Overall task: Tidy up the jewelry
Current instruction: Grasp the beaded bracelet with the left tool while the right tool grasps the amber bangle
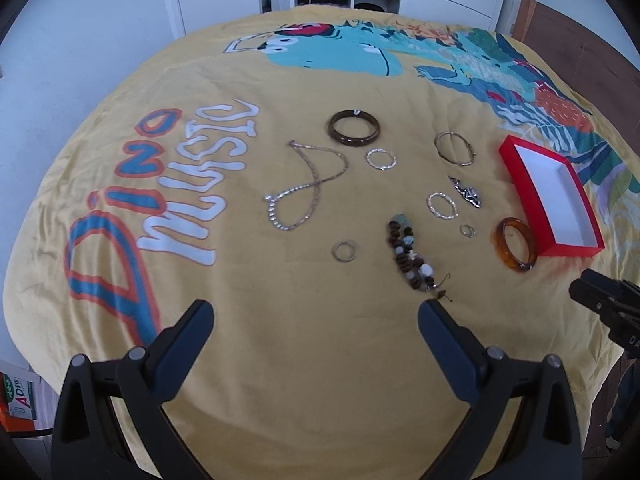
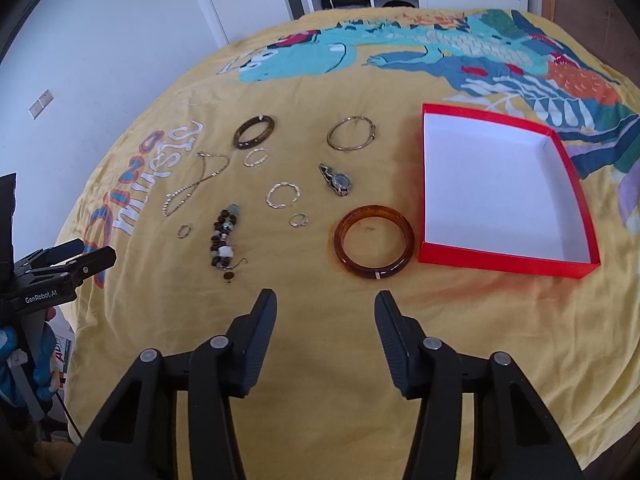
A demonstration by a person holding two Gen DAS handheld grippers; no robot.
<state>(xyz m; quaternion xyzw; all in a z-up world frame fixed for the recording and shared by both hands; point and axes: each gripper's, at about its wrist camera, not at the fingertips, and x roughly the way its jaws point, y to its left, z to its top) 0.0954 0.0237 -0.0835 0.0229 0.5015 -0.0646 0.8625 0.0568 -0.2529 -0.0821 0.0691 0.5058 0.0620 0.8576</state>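
Both your left gripper (image 1: 316,312) and right gripper (image 2: 326,300) hang with jaws open, empty; red box (image 2: 568,160) empty, amber bangle (image 2: 374,242) and all other jewelry unsorted on bed (image 2: 320,400).

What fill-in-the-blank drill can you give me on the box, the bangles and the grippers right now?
1. The red box holds ____ pieces of jewelry.
2. The bangle lying closest to the box is ____ in color.
3. Both the left gripper and the right gripper have their jaws ____.
4. The dark brown bangle lies ____ from the grippers than the beaded bracelet.

Missing words: no; amber; open; farther
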